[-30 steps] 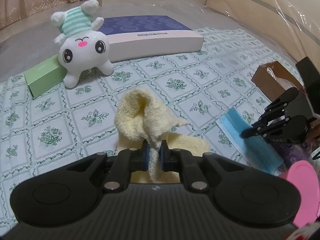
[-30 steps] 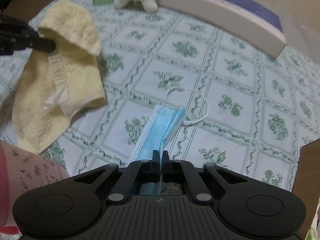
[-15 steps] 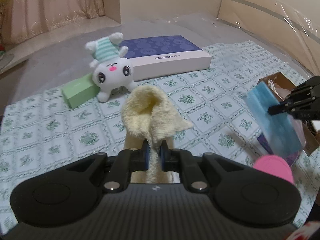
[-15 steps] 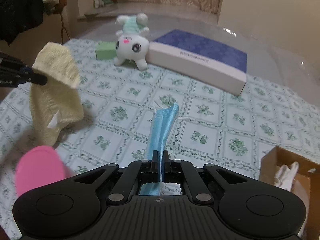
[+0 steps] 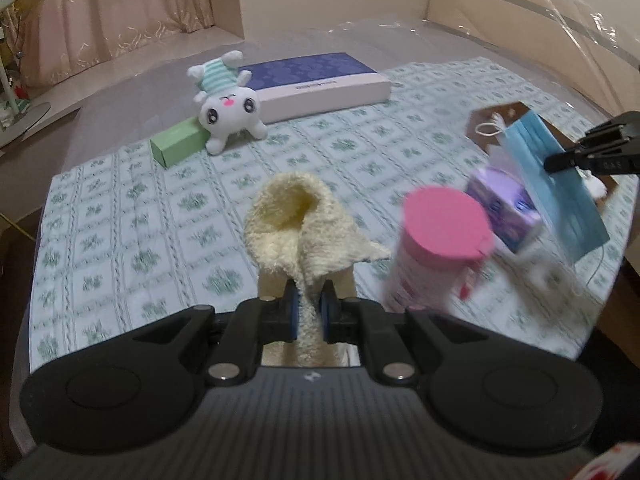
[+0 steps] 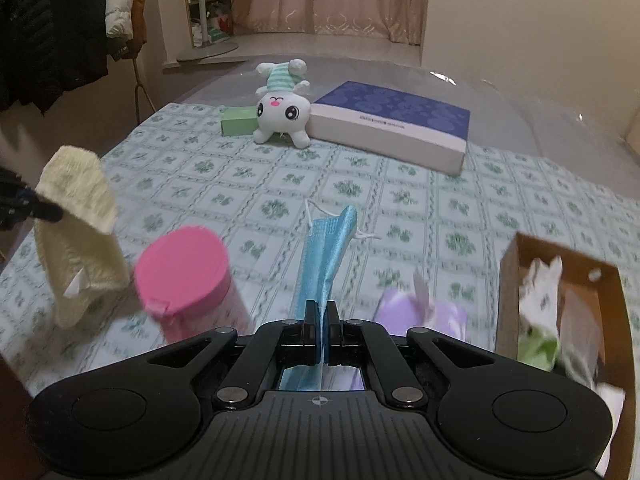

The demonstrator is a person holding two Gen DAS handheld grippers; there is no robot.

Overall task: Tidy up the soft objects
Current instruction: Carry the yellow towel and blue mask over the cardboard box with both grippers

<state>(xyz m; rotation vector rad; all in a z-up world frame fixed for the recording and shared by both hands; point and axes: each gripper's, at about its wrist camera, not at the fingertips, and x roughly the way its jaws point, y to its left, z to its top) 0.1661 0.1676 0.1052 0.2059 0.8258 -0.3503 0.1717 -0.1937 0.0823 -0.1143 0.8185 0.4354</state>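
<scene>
Pinching fingers on both sides: I see my left gripper point(image 5: 307, 309) clamped on the cream towel point(image 5: 296, 224), my right gripper point(image 6: 321, 326) on the blue mask point(image 6: 326, 256). Between them at 6 o'clock stands a pink-lidded canister point(image 6: 182, 276); cardboard box point(image 6: 508, 280) sits at 4, plush bunny point(image 6: 282, 110) at 12.

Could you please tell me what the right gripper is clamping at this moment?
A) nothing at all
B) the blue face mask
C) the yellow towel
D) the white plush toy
B: in the right wrist view the right gripper is shut on the blue face mask, which hangs off the patterned cloth; the yellow towel hangs from the left gripper.
</scene>
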